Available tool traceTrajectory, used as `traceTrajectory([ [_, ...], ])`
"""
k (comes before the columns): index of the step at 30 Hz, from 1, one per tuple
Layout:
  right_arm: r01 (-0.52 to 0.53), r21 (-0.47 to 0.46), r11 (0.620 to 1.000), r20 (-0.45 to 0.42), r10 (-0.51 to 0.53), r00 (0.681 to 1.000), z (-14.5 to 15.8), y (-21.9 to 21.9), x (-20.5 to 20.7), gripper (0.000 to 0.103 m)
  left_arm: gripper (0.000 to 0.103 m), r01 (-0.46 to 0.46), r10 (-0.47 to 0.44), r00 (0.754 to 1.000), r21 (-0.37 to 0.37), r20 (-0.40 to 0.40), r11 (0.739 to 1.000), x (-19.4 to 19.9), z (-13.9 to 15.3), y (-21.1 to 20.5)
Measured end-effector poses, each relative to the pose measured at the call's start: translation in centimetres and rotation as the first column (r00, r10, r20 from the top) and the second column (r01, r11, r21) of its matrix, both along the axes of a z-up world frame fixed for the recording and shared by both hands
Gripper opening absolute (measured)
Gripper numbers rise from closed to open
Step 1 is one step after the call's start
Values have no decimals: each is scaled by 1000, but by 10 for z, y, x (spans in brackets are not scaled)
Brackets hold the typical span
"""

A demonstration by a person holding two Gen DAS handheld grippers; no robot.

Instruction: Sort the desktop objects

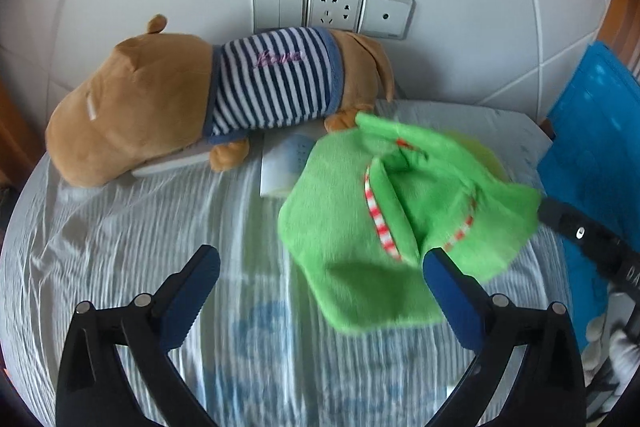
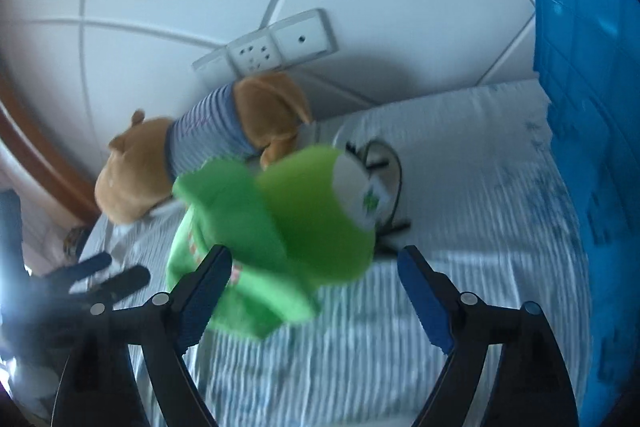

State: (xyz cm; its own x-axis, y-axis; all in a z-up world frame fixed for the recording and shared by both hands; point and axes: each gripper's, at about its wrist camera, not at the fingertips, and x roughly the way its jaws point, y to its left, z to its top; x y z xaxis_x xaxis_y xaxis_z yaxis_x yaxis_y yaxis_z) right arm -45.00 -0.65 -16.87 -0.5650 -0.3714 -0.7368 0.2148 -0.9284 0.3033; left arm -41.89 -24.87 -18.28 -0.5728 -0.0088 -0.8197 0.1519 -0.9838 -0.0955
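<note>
A green plush toy (image 1: 384, 223) with red-and-white trim lies on the striped cloth; in the right wrist view (image 2: 280, 227) it shows a white eye. A brown plush dog (image 1: 168, 103) in a blue striped shirt lies against the back wall, also in the right wrist view (image 2: 208, 147). My left gripper (image 1: 320, 263) is open, its right finger (image 1: 452, 299) beside the green toy's near edge. My right gripper (image 2: 316, 267) is open, its left finger (image 2: 204, 291) in front of the green toy; whether it touches it I cannot tell. The right gripper also shows at the left view's right edge (image 1: 592, 247).
A blue plastic bin (image 2: 584, 131) stands at the right, also in the left wrist view (image 1: 592, 155). Wall sockets (image 1: 332, 9) sit behind the dog. A white card (image 1: 282, 167) lies under the green toy's far side. A black cable (image 2: 390, 183) lies on the cloth (image 1: 120, 247).
</note>
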Motion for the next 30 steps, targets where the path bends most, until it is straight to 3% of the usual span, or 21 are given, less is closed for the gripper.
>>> traceTrajectory([
  [3, 36, 9, 999, -28, -35, 999, 0, 5, -27, 86, 103, -39, 39, 999, 12, -31, 999, -26, 1, -11],
  [5, 67, -6, 998, -44, -67, 997, 1, 11, -44, 77, 103, -55, 56, 997, 18, -50, 998, -42, 1, -16],
  [8, 115, -21, 993, -68, -116, 991, 1, 16, -67, 74, 103, -15, 15, 1000, 0, 5, 1000, -65, -14, -7],
  [10, 95, 19, 995, -16, -94, 995, -10, 6, -86, 74, 103, 43, -42, 997, -12, 67, 999, -69, -31, 5],
  [13, -13, 82, 997, 127, 2, 992, -42, -18, -97, 74, 103, 86, -83, 991, -21, 109, 996, -53, -48, 18],
  [15, -25, 95, 995, 140, 11, 990, -48, -19, -80, 74, 103, 98, -99, 987, 15, 126, 995, -33, -54, 21],
  [19, -35, 18, 999, 172, 31, 985, -43, 2, -33, 74, 103, 137, -134, 976, -4, 174, 991, 12, -69, 38],
  [24, -100, 13, 995, 247, 93, 965, -50, 12, 27, 74, 103, 161, -160, 962, 14, 219, 987, 65, -81, 50],
  [28, -155, 49, 987, 325, 131, 936, -69, 13, 64, 74, 103, 136, -136, 977, 14, 162, 991, 93, -50, 41],
  [30, -135, 48, 990, 321, 112, 940, -64, 21, 73, 75, 103, 113, -114, 988, 14, 106, 993, 97, -25, 33],
])
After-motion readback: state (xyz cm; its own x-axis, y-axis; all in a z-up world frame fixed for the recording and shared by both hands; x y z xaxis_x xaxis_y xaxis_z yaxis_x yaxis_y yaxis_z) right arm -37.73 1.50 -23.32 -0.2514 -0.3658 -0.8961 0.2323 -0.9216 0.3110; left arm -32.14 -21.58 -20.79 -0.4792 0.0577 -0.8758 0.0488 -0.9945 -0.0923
